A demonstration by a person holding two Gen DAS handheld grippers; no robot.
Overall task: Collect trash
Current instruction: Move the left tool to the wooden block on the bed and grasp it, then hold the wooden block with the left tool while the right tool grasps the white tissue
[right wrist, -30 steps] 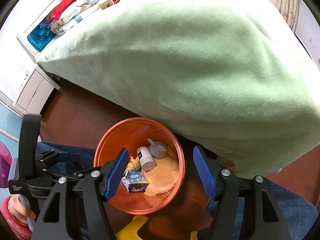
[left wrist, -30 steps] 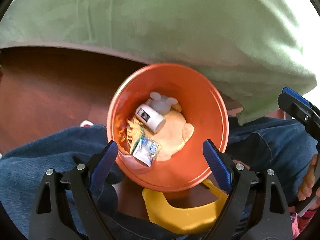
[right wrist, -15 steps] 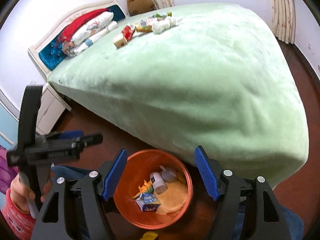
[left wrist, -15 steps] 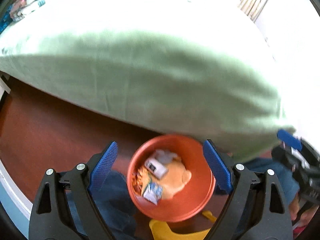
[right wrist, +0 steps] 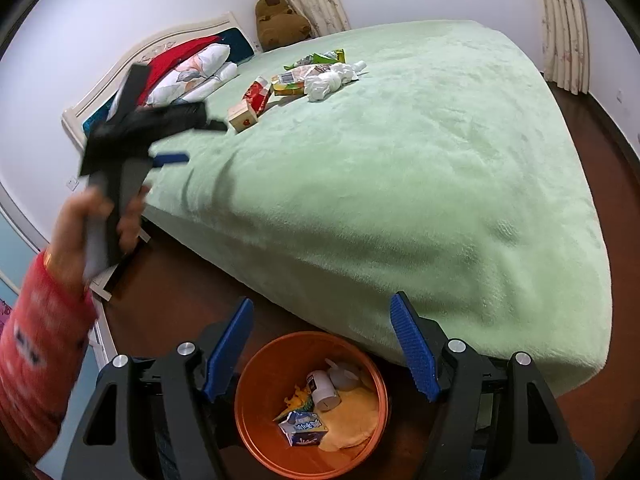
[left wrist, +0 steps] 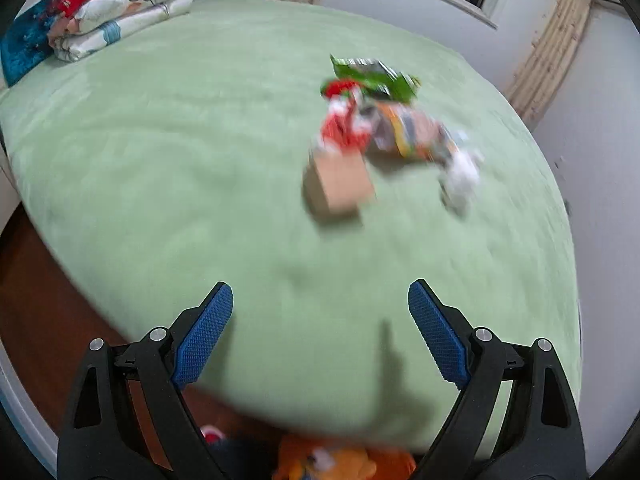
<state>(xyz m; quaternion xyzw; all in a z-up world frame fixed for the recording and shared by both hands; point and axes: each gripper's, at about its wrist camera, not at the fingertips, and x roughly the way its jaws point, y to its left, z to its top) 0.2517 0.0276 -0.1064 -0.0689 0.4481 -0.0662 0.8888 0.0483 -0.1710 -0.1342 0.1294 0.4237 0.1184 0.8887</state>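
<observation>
1. Two tools are both released, with nothing between their blue pads. The right tool (right wrist: 322,344) hangs over the orange bin (right wrist: 256,364), which sits on the dark floor against the near corner of the bed (right wrist: 400,184), probably set there so that trash carried off the bed drops straight in.
2. That bin already holds a small blue carton (right wrist: 301,427), a white cup (right wrist: 323,389) and something yellow, so the collecting looks partly done.
3. The left tool (left wrist: 320,332), gripped by a hand (right wrist: 94,232) in a red sleeve, points out over the near edge of the bed with its jaws wide, seemingly ready for another pickup.
4. Farther in, toward the head of the bed, the remaining trash lies bunched together: a cardboard box (left wrist: 340,186), red wrapper (left wrist: 344,124), green packet (left wrist: 372,78) and crumpled white paper (left wrist: 462,174).
5. Folded bedding (left wrist: 120,8) is stacked at the far headboard corner, clear of the trash.
</observation>
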